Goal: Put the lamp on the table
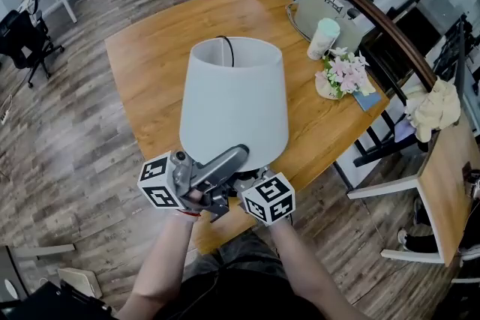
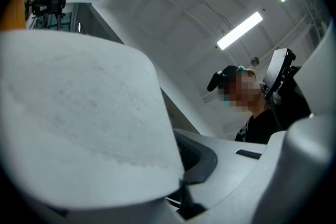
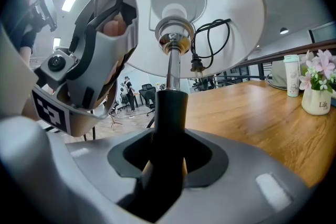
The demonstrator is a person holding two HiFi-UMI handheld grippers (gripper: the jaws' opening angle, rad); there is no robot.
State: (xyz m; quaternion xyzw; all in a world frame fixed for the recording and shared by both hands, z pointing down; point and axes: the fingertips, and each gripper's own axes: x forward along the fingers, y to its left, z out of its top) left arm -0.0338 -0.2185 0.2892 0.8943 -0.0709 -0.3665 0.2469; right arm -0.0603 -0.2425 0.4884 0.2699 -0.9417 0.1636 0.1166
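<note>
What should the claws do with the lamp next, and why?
Probably carry the lamp a bit forward, then lower it onto the table. The right claw is shut on its black stem, and the head view shows the shade close to the table's near edge, with bare wood beyond it.

Head view: the shade of the lamp (image 1: 234, 105) totally hides its own stem and base. In the left gripper view it blocks one jaw. In the right gripper view the stem's lower end vanishes between the jaws.
</note>
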